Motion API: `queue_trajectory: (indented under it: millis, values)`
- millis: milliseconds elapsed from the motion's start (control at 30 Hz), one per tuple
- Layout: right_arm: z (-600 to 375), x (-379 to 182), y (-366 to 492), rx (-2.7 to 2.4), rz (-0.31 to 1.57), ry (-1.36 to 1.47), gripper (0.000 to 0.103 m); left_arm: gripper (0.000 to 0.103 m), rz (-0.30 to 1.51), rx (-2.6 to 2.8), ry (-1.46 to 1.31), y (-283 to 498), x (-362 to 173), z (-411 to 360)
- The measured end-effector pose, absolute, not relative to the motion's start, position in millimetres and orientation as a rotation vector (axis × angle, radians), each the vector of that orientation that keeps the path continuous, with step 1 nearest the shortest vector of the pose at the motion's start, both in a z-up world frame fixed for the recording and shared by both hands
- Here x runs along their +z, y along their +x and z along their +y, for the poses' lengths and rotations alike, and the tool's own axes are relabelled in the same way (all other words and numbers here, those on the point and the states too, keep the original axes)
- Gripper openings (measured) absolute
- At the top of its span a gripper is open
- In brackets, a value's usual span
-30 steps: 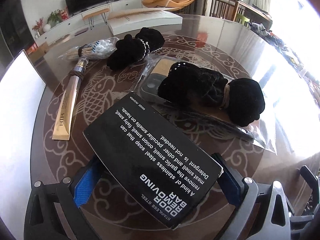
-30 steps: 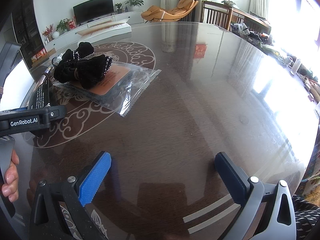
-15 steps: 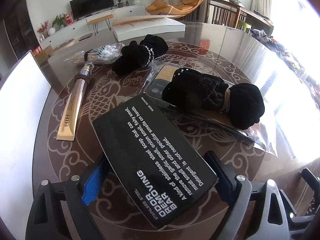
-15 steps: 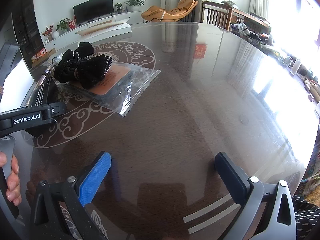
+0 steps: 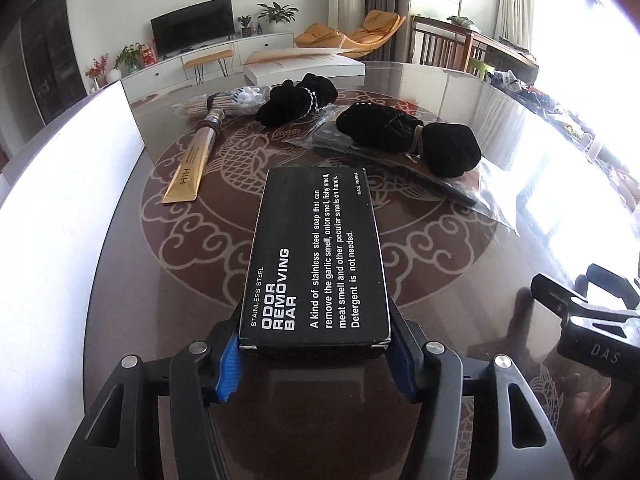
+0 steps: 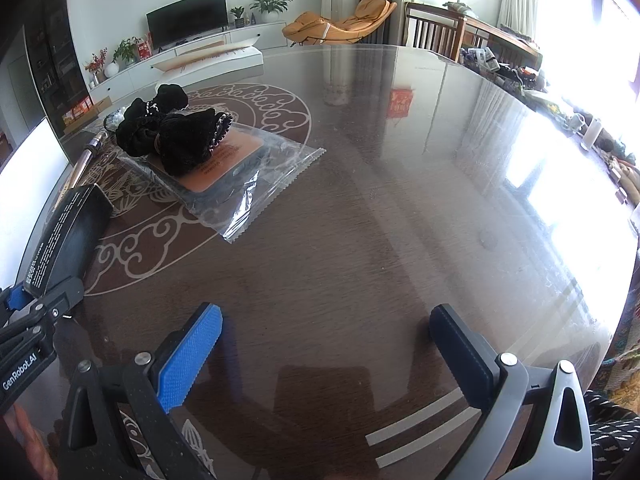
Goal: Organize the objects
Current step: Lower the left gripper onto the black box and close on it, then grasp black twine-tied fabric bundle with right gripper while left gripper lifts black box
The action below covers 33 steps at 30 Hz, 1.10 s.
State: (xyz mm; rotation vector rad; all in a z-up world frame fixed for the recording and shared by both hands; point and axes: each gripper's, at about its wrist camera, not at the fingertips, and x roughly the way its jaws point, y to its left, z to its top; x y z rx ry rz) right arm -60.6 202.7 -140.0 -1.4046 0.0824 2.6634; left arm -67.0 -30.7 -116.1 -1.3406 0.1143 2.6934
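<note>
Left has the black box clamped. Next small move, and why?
Probably lift the odor removing bar box a little and carry it clear: the left gripper is shut on its near end, the right gripper is open and holds nothing, and the black bundle lies just ahead.

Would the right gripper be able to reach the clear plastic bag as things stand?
Probably yes: the right gripper is open and holds nothing, and only bare table lies between it and the clear plastic bag.
</note>
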Motion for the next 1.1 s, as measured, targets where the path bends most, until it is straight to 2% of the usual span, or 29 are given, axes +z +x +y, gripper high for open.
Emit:
queue_trajectory:
  millis: [100, 133, 167, 200, 233, 500, 567, 600, 633, 700, 733, 767, 833, 933, 1100]
  values:
    - [202.5, -140.0, -60.5, 2.663, 0.082, -1.404, 0.103, 0.059, 0.099, 2.688, -1.326, -62.2, -116.2, -34.9]
    - [202.4, -139.8, -60.2, 2.664, 0.082, -1.401, 0.103, 0.063, 0.097, 2.684, -1.323, -62.0, -116.3, -34.7]
    - [202.3, -139.7, -60.3, 2.665, 0.082, -1.398, 0.103, 0.068, 0.107, 2.674, -1.324, -61.8, -117.0, -32.6]
    - [202.3, -139.6, -60.9, 2.665, 0.082, -1.396, 0.103, 0.085, 0.133, 2.670, -1.347, -62.9, -119.3, -29.4]
    - [202.3, -139.5, -61.3, 2.666, 0.082, -1.395, 0.103, 0.092, 0.140, 2.675, -1.363, -64.5, -120.4, -28.4]
    - [202.9, -139.5, -62.9, 2.676, 0.084, -1.382, 0.103, 0.092, 0.203, 2.728, -1.289, -84.8, -107.2, -21.1]
    - [202.8, -139.3, -63.3, 2.678, 0.084, -1.380, 0.103, 0.089, 0.197, 2.758, -1.279, -93.3, -107.0, -22.3]
    - [203.1, -139.8, -63.3, 2.681, 0.085, -1.380, 0.103, 0.071, 0.199, 2.779, -1.280, -96.4, -107.7, -23.9]
    - [203.6, -139.6, -63.0, 2.687, 0.090, -1.380, 0.103, 0.058, 0.169, 2.758, -1.287, -99.1, -108.3, -25.7]
    - [211.1, -133.7, -60.8, 2.747, 0.202, -1.388, 0.103, 0.058, 0.132, 2.771, -1.291, -96.8, -108.0, -31.4]
    - [213.7, -125.5, -61.3, 2.804, 0.245, -1.374, 0.098, 0.058, 0.118, 2.768, -1.292, -92.8, -108.3, -34.1]
    - [210.8, -115.0, -63.6, 2.855, 0.200, -1.340, 0.091, 0.058, 0.097, 2.766, -1.287, -87.4, -108.6, -37.3]
    - [191.7, -93.5, -77.7, 2.985, -0.004, -1.317, 0.090, 0.058, 0.056, 2.760, -1.287, -75.3, -109.1, -43.8]
    - [160.8, -73.1, -122.7, 3.134, -0.192, -1.443, 0.089, 0.058, 0.003, 2.745, -1.296, -60.5, -108.1, -50.9]
    - [104.4, -92.2, -205.4, 3.059, -0.498, -1.771, 0.073, 0.058, -0.098, 2.705, -1.315, -43.2, -105.0, -63.6]
